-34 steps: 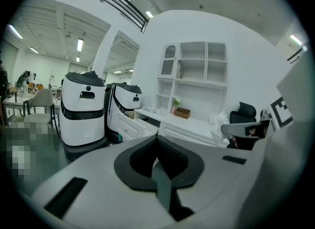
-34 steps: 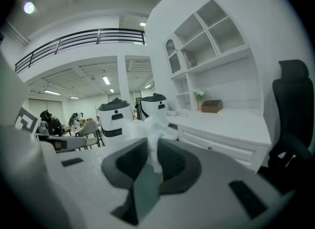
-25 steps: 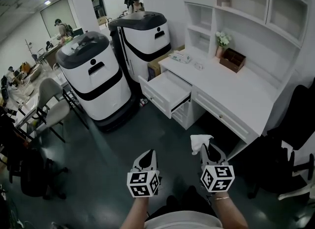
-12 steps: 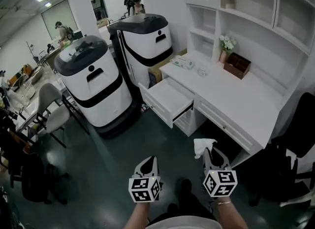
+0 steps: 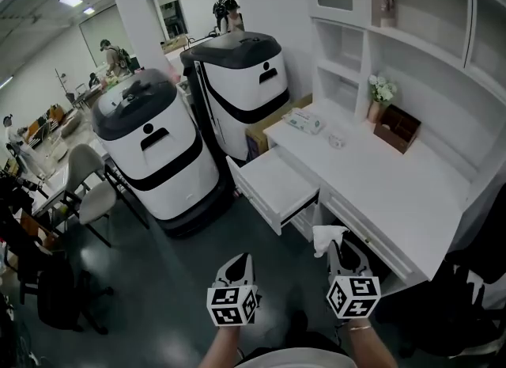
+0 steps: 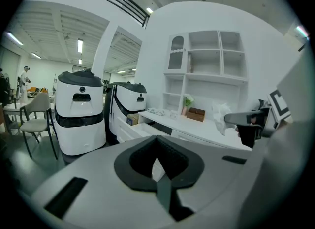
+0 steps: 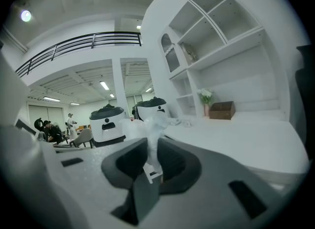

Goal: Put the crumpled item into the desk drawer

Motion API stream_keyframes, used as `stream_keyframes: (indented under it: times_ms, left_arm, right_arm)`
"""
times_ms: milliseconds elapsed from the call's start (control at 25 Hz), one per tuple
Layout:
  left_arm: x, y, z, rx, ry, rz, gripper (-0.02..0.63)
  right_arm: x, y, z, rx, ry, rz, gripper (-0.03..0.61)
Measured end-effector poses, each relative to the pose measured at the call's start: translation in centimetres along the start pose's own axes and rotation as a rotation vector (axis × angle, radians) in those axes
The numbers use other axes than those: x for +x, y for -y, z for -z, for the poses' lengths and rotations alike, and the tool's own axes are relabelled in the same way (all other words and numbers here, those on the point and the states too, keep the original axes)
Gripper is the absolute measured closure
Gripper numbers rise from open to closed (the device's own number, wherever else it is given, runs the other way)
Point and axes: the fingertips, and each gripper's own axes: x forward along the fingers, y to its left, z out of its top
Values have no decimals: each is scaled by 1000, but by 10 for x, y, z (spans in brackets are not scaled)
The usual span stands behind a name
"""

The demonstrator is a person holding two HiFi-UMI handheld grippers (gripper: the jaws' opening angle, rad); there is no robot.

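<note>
A white crumpled item (image 5: 325,237) sticks up from my right gripper (image 5: 336,248), which is shut on it, low in the head view beside the desk's front edge. In the right gripper view the crumpled item (image 7: 155,124) is pinched between the dark pads of my right gripper (image 7: 153,161). The white desk (image 5: 395,176) has its upper left drawer (image 5: 273,187) pulled open, ahead of and to the left of the item. My left gripper (image 5: 237,263) is held level with the right one, with its jaws together and nothing between them. Its own view shows the left gripper (image 6: 158,166) and, at the right, the crumpled item (image 6: 219,114).
Two tall white-and-black machines (image 5: 154,149) (image 5: 237,81) stand left of the desk, near the open drawer. A cardboard box (image 5: 261,133) sits behind the drawer. A tissue pack (image 5: 303,121), flowers (image 5: 379,93) and a brown box (image 5: 399,125) are on the desk. A chair (image 5: 87,192) and people are at far left.
The desk and open drawer have come nearer and lower in the head view, toward the grippers. Both grippers keep their stance, and the right one still holds the crumpled item.
</note>
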Motion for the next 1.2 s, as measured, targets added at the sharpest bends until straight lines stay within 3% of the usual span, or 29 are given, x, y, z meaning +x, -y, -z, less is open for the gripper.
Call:
stream_keyframes:
  times_ms: [480, 880, 1200]
  left_arm:
    - [58, 5, -24, 19, -1, -45, 621]
    - [95, -29, -22, -6, -37, -66, 621]
    - [155, -64, -48, -11, -37, -32, 621]
  right_arm:
    - [66, 26, -19, 10, -6, -59, 515]
    - [115, 18, -16, 6, -36, -68, 515]
    - [180, 9, -25, 1, -51, -37, 515]
